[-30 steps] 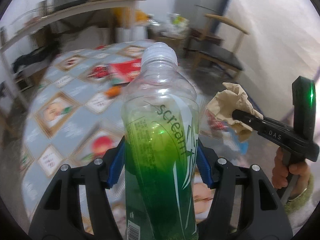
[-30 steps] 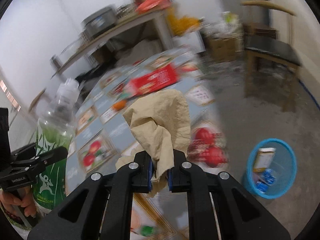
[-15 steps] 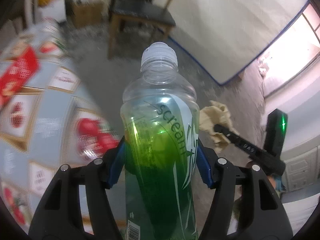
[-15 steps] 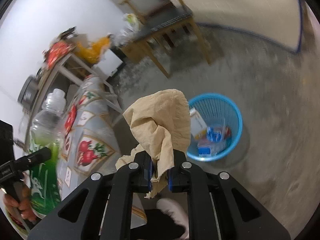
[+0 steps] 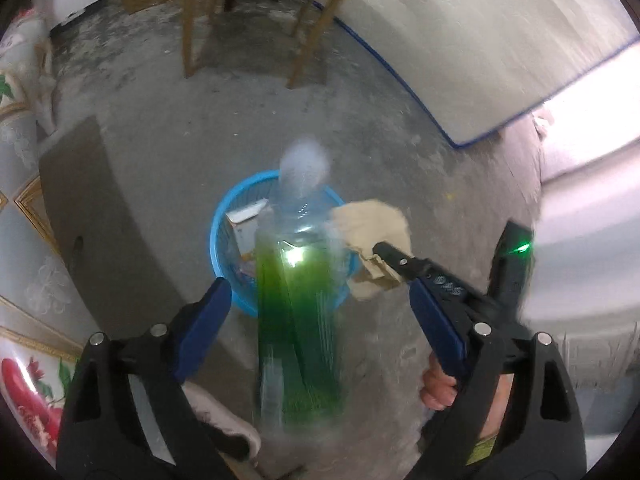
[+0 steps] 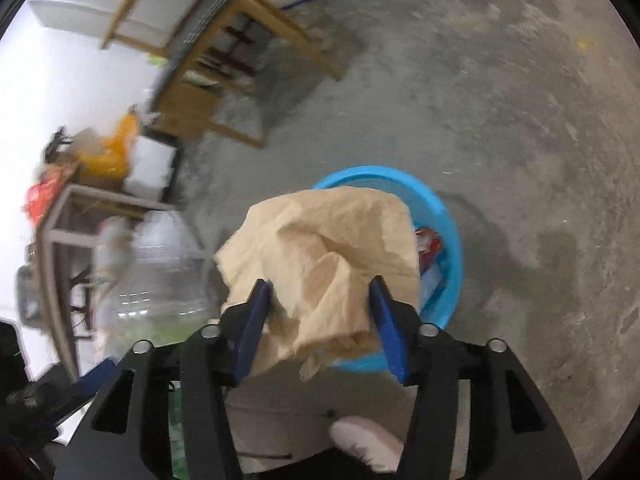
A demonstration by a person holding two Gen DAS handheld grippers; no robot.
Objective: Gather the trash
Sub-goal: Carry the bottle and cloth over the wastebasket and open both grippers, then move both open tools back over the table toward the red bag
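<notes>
Bottle [image 5: 298,300] is seen blurred between the just-widened left gripper [image 5: 318,300] jaws, untouched; crumpled paper [image 6: 328,264] sits between the right gripper's [image 6: 320,300] just-parted jaws, above the blue basket [image 6: 448,216].

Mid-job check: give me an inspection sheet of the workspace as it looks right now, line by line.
Surface: bare grey concrete floor; corner of a patterned tablecloth at left.
Job's things: green bottle, blurred, between the left pads and clear of both; crumpled brown paper between the right pads; blue basket below both, some packaging already inside.
Clutter: boxes and an orange bag by the wall.
Grippers: left gripper open, jaws just opened wider; right gripper jaws just opened, paper loose between them.
Cables: nothing seen.
Surroundings: wooden chair; the person's shoe near the basket.
</notes>
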